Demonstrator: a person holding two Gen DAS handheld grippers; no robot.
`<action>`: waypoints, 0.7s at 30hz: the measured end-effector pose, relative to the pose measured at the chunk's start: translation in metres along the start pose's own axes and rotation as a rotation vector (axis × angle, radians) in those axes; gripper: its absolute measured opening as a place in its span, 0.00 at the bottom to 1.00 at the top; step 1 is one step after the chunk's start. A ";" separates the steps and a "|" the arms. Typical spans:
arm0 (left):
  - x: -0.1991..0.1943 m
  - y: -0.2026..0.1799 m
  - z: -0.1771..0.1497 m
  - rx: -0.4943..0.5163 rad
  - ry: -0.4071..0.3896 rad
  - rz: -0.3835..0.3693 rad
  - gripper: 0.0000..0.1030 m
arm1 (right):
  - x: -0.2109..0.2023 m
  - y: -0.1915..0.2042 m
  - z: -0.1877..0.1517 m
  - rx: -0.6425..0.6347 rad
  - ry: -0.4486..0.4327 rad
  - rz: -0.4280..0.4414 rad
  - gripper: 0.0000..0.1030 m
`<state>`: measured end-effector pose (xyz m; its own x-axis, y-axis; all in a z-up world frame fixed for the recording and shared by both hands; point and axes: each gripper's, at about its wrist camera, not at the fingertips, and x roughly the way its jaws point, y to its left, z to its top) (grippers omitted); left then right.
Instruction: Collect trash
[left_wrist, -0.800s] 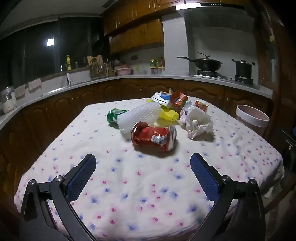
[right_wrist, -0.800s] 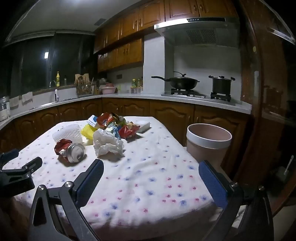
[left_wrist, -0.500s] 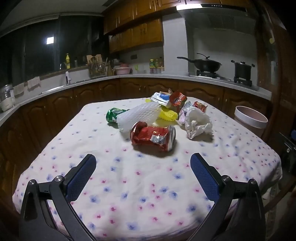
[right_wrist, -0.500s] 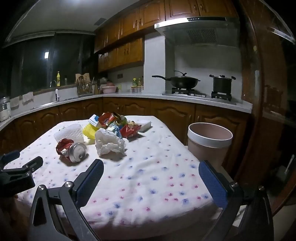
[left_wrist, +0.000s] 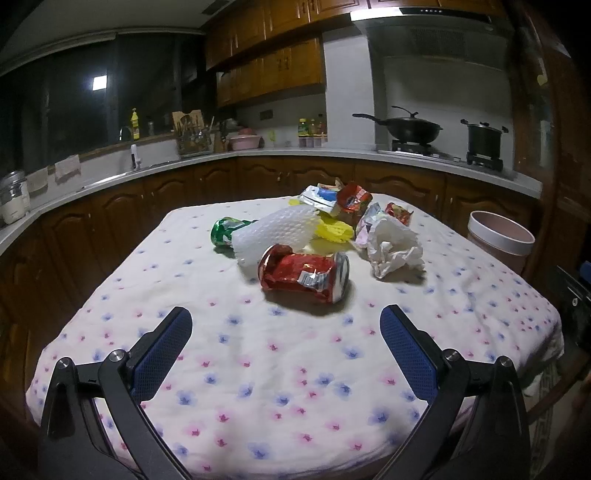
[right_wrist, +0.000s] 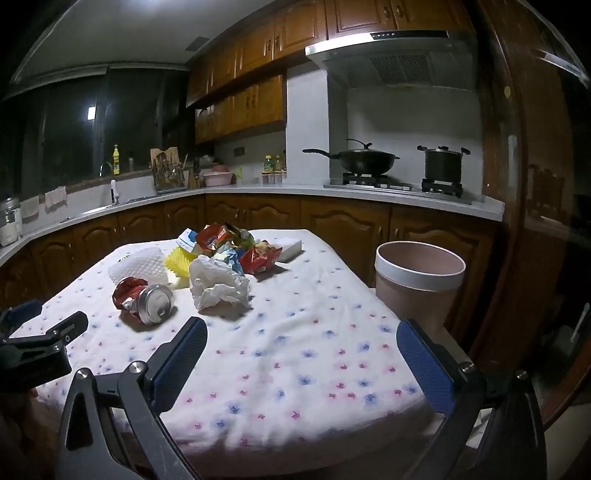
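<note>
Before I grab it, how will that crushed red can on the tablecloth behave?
The crushed red can lies on its side, so a nudge might roll it, though its dents probably check that. It looks empty, so likely light. The crumpled wall may give further under the open left gripper.

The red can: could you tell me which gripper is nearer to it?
Left. The left gripper is open directly in front of the red can; the right gripper is open farther off, to the can's right.
</note>
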<state>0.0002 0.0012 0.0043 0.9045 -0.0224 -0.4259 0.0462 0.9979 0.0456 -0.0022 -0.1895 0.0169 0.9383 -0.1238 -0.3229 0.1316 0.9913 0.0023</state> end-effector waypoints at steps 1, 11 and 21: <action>0.001 0.000 0.000 -0.001 0.002 0.000 1.00 | -0.001 0.000 0.000 -0.001 0.001 0.005 1.00; 0.003 -0.002 0.001 0.006 -0.006 -0.011 1.00 | 0.005 0.001 -0.001 0.004 0.007 -0.002 1.00; 0.002 -0.004 0.001 0.002 -0.010 -0.012 1.00 | 0.002 0.001 0.000 0.007 0.000 0.002 1.00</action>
<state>0.0021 -0.0024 0.0048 0.9079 -0.0349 -0.4177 0.0576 0.9975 0.0419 0.0001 -0.1890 0.0164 0.9386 -0.1220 -0.3226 0.1321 0.9912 0.0097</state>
